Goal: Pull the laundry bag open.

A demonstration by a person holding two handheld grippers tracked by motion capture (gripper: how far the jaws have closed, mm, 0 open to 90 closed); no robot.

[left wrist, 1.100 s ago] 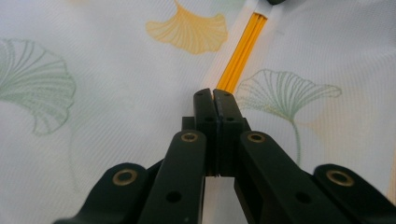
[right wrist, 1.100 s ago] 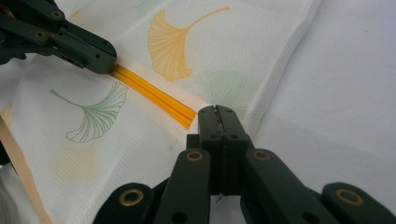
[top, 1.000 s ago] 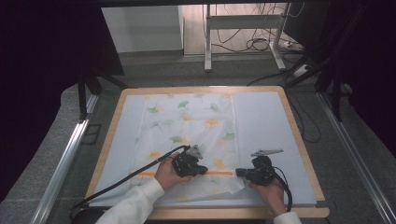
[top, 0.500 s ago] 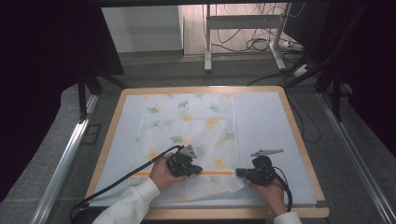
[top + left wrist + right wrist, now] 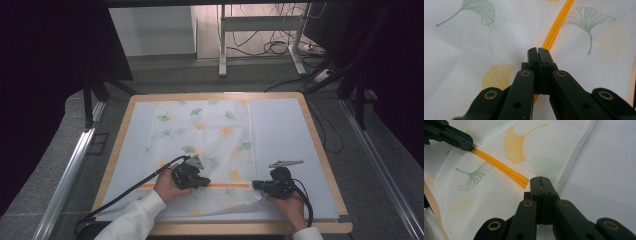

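- One white cloth printed with green and yellow ginkgo leaves lies spread on the pale sheet that covers the wooden-rimmed table, reaching from the far edge to the near edge, left of the middle
- An orange stripe runs across the cloth near its near edge, and both grippers sit on that line
- Left gripper rests at the stripe's left part; in its own view the two black jaws are pressed together with the stripe running on from just beyond their tips, and whether fabric is pinched between them cannot be told
- Right gripper sits at the stripe's right end, close to the cloth's right edge; its jaws are also closed tight, tips touching the mesh where the stripe ends, with no clear sign of a fold caught in them
- From the right gripper view the left gripper shows at the upper left, lying on the stripe farther along
- White sleeves come in from the bottom of the high view, and a black cable trails from the left gripper off the table's near left
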